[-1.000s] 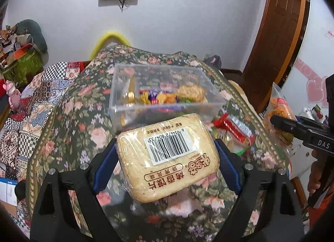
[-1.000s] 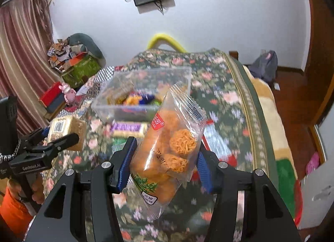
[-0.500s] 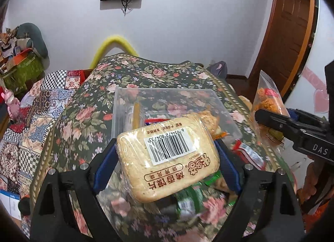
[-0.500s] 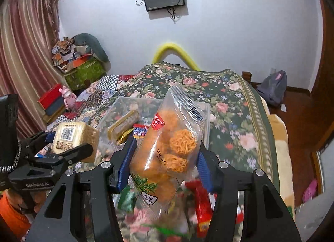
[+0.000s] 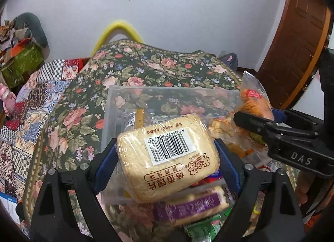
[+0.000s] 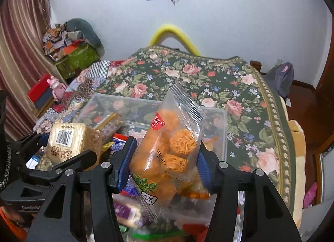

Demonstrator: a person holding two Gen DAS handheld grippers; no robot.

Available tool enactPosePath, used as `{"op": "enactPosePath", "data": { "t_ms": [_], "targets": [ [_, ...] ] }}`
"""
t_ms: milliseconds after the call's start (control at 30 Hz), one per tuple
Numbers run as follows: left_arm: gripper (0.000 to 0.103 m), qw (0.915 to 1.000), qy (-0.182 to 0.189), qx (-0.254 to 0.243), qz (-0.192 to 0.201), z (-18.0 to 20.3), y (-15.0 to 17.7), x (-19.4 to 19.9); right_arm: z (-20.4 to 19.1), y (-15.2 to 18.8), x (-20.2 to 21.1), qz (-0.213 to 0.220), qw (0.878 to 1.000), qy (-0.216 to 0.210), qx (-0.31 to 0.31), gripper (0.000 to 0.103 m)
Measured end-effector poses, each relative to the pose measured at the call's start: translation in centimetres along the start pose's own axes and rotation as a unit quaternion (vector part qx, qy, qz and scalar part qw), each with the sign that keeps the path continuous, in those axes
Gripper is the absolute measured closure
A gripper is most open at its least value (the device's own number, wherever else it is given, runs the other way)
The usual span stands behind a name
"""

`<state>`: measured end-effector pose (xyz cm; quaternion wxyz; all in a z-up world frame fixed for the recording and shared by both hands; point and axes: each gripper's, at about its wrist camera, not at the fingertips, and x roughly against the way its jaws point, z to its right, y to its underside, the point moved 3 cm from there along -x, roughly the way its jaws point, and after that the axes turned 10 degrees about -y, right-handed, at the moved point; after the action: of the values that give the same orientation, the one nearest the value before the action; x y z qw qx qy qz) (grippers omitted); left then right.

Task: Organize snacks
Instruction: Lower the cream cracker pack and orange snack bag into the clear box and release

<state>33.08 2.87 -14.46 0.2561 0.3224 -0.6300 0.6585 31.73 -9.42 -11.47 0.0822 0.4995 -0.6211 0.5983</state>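
The toasted bread pack [image 5: 167,156] is pinched in the left gripper [image 5: 167,158] and the orange snack bag [image 6: 167,148] in the right gripper [image 6: 165,158], both carried above the clear bin [image 5: 117,104], seemingly for dropping in.

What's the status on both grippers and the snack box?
Left hand-held gripper shut on toast pack. Right hand-held gripper shut on orange snack bag. Both over clear box; box partly full, nothing blocking.
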Motion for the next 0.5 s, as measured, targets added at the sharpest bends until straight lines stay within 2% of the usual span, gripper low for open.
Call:
{"op": "enactPosePath", "data": {
  "t_ms": [167,333,500],
  "targets": [
    [0.014,1.0,0.0,0.006,-0.006,-0.3,-0.6,-1.7,0.6,0.0,-1.7,-0.021,1.0,0.0,-0.001,0.051],
    [0.014,0.9999,-0.01,0.005,-0.007,-0.3,-0.3,-2.0,0.9,0.0,-2.6,-0.046,0.999,-0.001,-0.009,0.046],
    [0.012,1.0,-0.004,0.005,-0.004,-0.5,0.1,-1.3,0.7,-0.2,-1.3,-0.032,0.999,0.01,-0.001,0.035]
  ]
}}
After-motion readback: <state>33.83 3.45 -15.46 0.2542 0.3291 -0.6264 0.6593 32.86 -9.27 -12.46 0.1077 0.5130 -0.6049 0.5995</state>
